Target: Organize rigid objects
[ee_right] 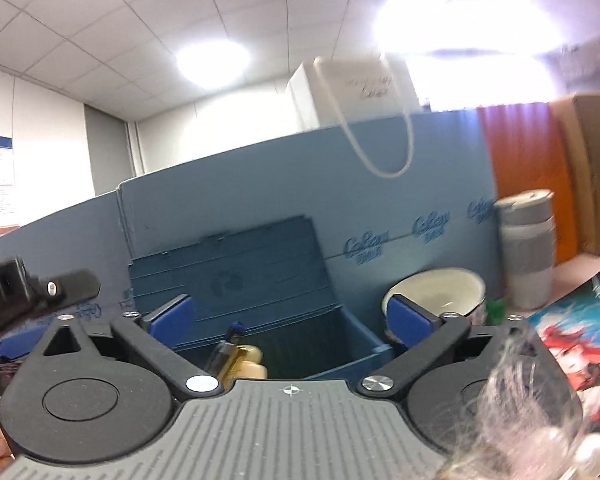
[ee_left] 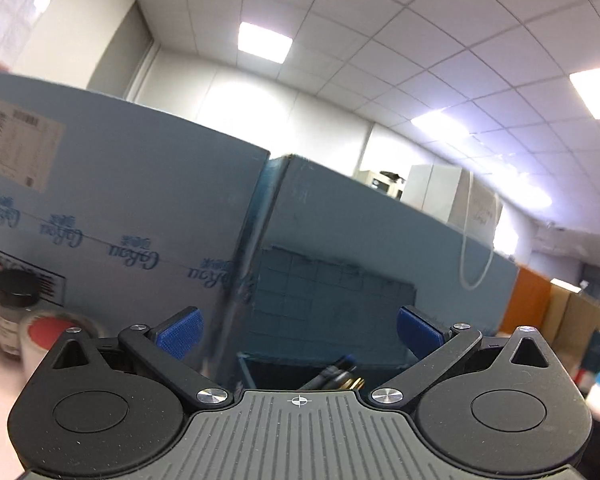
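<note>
The right gripper [ee_right: 288, 320] is wide open and holds nothing. The left gripper [ee_left: 300, 332] is wide open and empty too. Both point level at the blue box [ee_right: 352, 344] with its lid up, which sits against the blue wall board [ee_right: 420, 168]. Inside it lie a small gold bottle [ee_right: 240, 356] and some pens [ee_left: 336, 376] (they look tidy in there). A white bowl [ee_right: 436, 292] and a grey cup [ee_right: 528, 248] wait beside the box, likely next to go in.
</note>
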Available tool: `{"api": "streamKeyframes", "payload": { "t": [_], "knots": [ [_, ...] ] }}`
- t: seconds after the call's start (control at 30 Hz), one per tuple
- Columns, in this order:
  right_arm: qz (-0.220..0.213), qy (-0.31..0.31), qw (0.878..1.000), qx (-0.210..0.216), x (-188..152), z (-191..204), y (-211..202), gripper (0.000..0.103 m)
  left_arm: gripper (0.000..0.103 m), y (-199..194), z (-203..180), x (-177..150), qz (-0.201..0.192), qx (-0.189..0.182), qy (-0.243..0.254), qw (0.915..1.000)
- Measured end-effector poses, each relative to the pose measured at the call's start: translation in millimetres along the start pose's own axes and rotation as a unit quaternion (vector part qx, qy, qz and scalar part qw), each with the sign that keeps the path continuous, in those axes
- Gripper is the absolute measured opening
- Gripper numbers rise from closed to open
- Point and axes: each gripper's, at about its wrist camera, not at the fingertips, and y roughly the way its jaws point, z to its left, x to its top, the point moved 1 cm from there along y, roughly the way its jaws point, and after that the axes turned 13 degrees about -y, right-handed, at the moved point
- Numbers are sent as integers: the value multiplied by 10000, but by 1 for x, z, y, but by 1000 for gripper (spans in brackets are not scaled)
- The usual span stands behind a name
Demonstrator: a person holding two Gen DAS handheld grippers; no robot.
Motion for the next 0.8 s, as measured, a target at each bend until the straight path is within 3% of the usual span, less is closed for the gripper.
{"api": "streamKeyframes", "payload": {
  "t": [0.13,0.23,0.47,0.67,0.8],
  "knots": [
    [-152,-133,9986,-497,-14,-7,-5,103,103,-7,-5,-20,-344,91,235,9991],
    [-261,-594,9965,-521,-22,-8,-6,103,103,-8,-9,-31,-624,16,415,9972],
    [-282,-1053,9913,-740,-35,-10,-3,103,103,6,-7,-45,-392,-44,701,9968],
    [-515,-1175,9892,-704,-36,-5,-12,103,103,7,-16,-59,-657,152,1332,9888],
    [-547,-1108,9897,-719,-36,-8,-13,103,103,4,-17,-59,-695,27,1367,9882]
  ]
}}
